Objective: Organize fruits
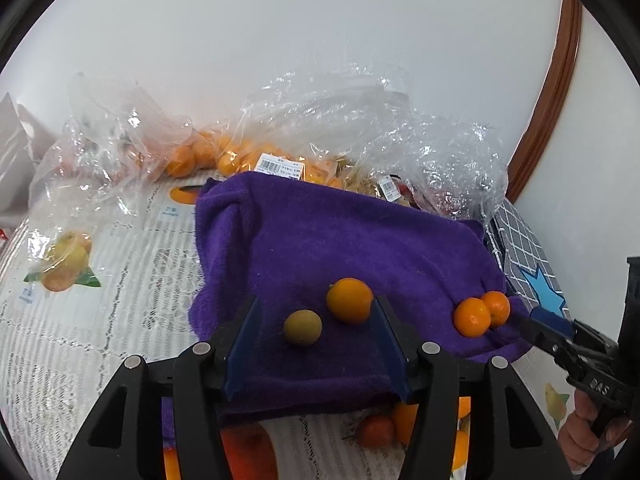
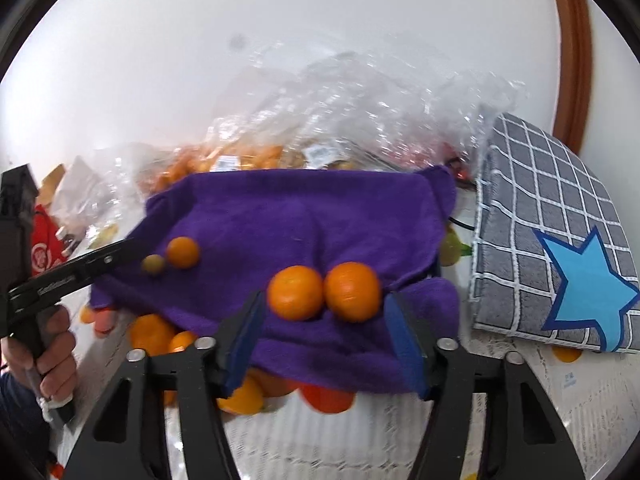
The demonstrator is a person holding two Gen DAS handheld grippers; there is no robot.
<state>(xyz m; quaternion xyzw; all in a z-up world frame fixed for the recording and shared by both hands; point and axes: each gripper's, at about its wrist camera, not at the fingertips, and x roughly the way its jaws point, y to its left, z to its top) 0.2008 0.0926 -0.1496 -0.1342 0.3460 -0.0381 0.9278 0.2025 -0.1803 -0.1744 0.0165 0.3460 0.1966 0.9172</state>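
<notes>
I have both grippers hovering over the purple towel (image 1: 340,240) with jaws spread and nothing pinched. The left gripper (image 1: 316,344) frames a greenish-yellow fruit (image 1: 302,327) and a larger orange (image 1: 349,300); these two lie close together on the towel, and the orange sits just beside the right-hand pad. The right gripper (image 2: 324,336) frames two mandarins (image 2: 324,293) that touch each other. Risk one: closing on a touching pair would squeeze one fruit out sideways, and it could roll down the sloping cloth onto the table. Risk two: the towel is soft and loose, so a low pad may snag its pile and drag the cloth, which would shift all four fruits. Risk three: the plastic bags (image 1: 304,128) behind the towel hold more oranges, so a far roll would mix sorted fruit with unsorted.
</notes>
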